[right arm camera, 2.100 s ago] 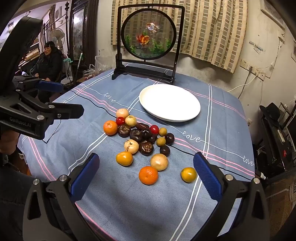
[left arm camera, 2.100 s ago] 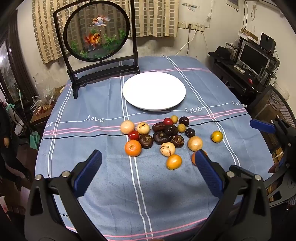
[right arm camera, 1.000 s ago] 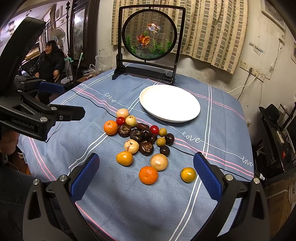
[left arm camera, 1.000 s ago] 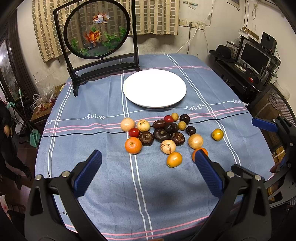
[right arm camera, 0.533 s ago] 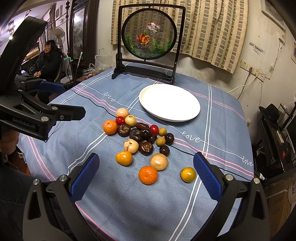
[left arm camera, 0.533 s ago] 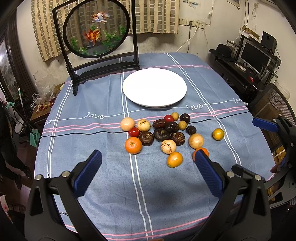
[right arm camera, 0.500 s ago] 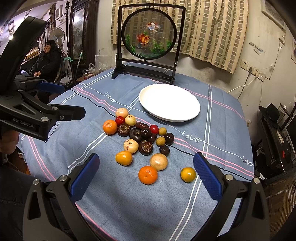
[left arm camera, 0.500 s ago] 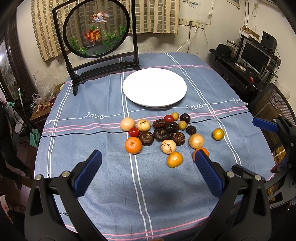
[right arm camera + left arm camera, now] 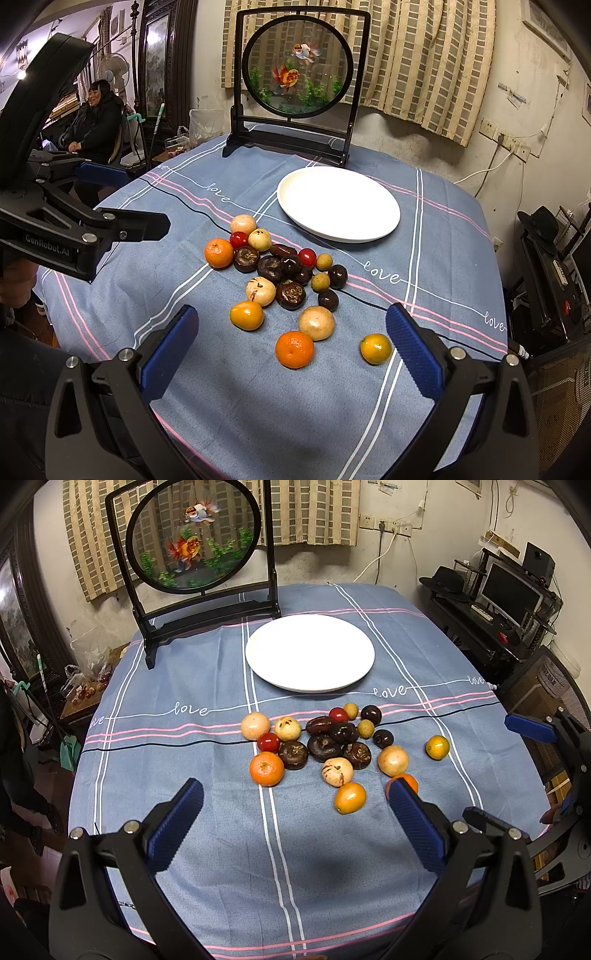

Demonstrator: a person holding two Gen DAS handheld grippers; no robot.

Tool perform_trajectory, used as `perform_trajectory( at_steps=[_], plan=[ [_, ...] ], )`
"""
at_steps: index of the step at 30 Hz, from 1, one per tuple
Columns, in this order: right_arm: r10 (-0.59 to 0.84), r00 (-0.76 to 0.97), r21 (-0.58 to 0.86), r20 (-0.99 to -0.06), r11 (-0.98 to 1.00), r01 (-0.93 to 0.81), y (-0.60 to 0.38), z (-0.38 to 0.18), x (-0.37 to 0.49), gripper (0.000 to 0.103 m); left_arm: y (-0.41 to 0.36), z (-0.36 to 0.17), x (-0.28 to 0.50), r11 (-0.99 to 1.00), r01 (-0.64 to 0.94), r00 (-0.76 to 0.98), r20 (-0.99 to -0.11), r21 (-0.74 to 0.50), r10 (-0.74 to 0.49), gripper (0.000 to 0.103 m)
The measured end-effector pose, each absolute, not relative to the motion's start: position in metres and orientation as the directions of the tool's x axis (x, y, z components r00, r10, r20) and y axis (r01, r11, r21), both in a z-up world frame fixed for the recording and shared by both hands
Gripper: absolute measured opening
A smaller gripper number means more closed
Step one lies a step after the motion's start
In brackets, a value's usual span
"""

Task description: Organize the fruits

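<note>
Fruit Still Loose, Plate Bare

While both pairs of fingers stood spread wide and empty, the left gripper (image 9: 291,819) and the right gripper (image 9: 291,338) hovered above the near part of the tabletop (image 9: 184,686), well short of any fruit. Just ahead of the right gripper lay a mandarin (image 9: 294,349), with a small yellow-green citrus (image 9: 376,348) lying apart near its right finger. Beyond these sat the main cluster of fruits (image 9: 280,269), round pieces touching one another: dark brown ones, pale ones, two red ones. Farther out, the white plate (image 9: 376,225) held nothing, so sorting had seemingly not begun.

Trouble could come from the crowding. Fingers lowered into the packed middle would likely nudge neighbours, and round fruit on smooth cloth might roll toward the table edge. Squeezing a soft piece too hard could bruise it. Both grippers reaching for the cluster at once might also collide.
</note>
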State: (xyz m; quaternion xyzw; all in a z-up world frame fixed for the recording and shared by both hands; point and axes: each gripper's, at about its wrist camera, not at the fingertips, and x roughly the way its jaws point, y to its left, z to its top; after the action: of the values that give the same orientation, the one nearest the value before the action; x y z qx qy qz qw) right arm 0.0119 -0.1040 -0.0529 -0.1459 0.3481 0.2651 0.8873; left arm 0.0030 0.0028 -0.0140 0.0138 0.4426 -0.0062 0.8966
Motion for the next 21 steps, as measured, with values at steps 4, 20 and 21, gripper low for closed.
perform_trajectory(
  at_steps=[4,20,21],
  plan=[
    [0.368,0.617,-0.075,-0.696,0.817,-0.572,-0.104,-0.053,0.012,0.102,0.003,-0.014,0.003,1.000,0.023,0.608,-0.794,0.019,0.001,0.101],
    [0.363,0.608,-0.007,-0.706,0.856,-0.518,-0.125,-0.060,0.025,0.102,0.015,-0.024,0.005,0.999,-0.014,0.601,-0.798,0.030,0.032,0.101],
    [0.363,0.604,0.018,-0.709,0.866,-0.499,-0.135,-0.064,0.030,0.102,0.017,-0.027,0.005,0.998,-0.014,0.606,-0.793,0.055,0.052,0.101]
  ],
)
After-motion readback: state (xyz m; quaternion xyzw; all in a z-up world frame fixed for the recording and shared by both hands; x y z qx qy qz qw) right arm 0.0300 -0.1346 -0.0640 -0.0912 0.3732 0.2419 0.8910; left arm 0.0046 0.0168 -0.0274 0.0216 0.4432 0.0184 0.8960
